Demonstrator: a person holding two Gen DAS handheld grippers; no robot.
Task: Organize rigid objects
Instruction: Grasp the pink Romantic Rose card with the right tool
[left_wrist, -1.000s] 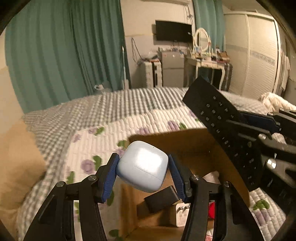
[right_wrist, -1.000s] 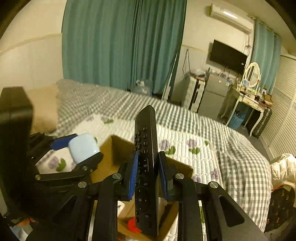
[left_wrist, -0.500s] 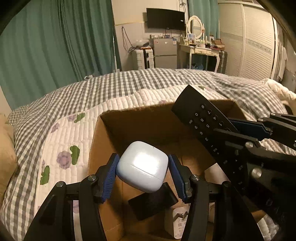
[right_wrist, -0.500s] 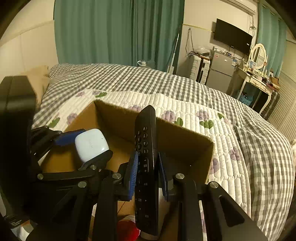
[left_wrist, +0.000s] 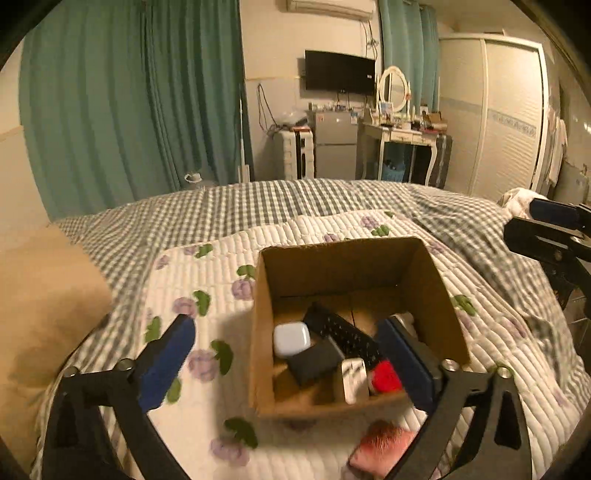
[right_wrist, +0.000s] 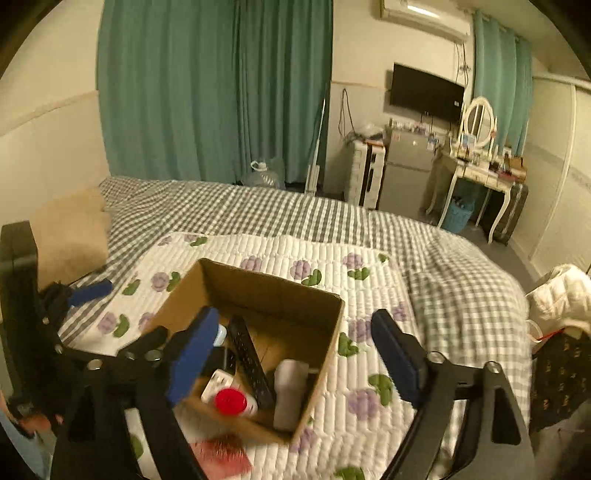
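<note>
left tongs (left_wrist: 291, 354) spread wide, empty, raised above the cardboard box (left_wrist: 441, 291); right tongs (right_wrist: 295, 350) likewise wide and empty. both loads released since a second ago: pale blue case (left_wrist: 291, 339) and black remote (left_wrist: 343, 334) now lying inside the box on the bed (left_wrist: 221, 214), presumably grouped there for tidiness.

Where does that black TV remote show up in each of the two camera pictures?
Left wrist view: the black remote lies slanted inside the cardboard box, centre-right.
Right wrist view: the black remote lies in the same box, lower centre.
Shared landmark: the red cap beside it.
</note>
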